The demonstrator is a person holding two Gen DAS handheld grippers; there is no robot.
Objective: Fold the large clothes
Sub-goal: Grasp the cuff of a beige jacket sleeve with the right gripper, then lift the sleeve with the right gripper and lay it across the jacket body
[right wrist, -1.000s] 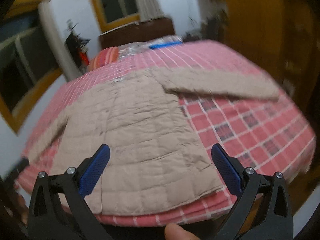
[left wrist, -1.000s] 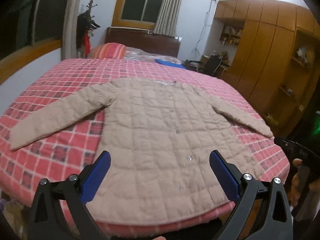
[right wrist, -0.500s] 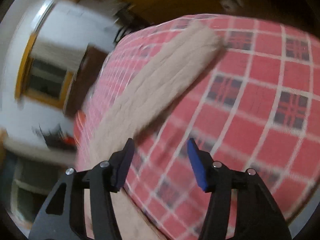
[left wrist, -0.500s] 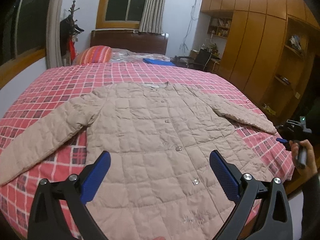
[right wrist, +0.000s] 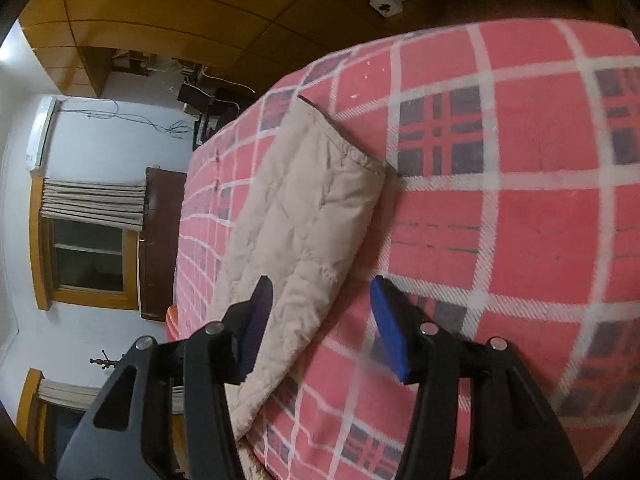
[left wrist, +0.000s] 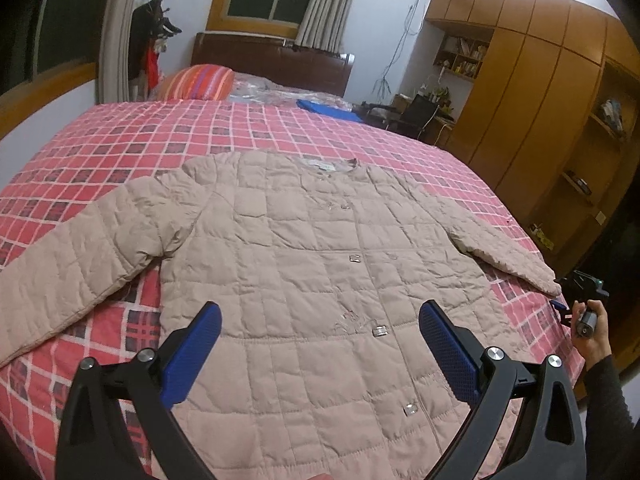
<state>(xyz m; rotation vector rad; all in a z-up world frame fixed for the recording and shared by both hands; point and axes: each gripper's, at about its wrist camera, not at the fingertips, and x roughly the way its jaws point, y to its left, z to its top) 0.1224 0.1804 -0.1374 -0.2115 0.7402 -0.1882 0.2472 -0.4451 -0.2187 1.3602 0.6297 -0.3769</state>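
Note:
A beige quilted jacket (left wrist: 312,264) lies flat and face up on the bed, both sleeves spread out. My left gripper (left wrist: 320,344) hovers open above its lower front, nothing between the blue pads. In the right wrist view, which is rolled sideways, the jacket's right sleeve (right wrist: 304,216) lies on the red plaid blanket. My right gripper (right wrist: 322,320) stands open with the sleeve's edge between its fingers, one pad (right wrist: 256,328) over the sleeve and the other over the blanket. The right gripper (left wrist: 560,306) also shows in the left wrist view, held by a hand (left wrist: 592,336) at the sleeve cuff.
The red plaid bed (left wrist: 120,148) fills the room's middle. A striped pillow (left wrist: 196,82), plastic-wrapped items and a blue object (left wrist: 328,110) lie near the headboard. Wooden wardrobes (left wrist: 532,120) line the right wall. A coat rack (left wrist: 154,40) stands at the far left.
The right gripper has rolled sideways and closed in on the right sleeve's cuff end, its jaws narrower than a second ago. The left gripper has advanced over the jacket's front.

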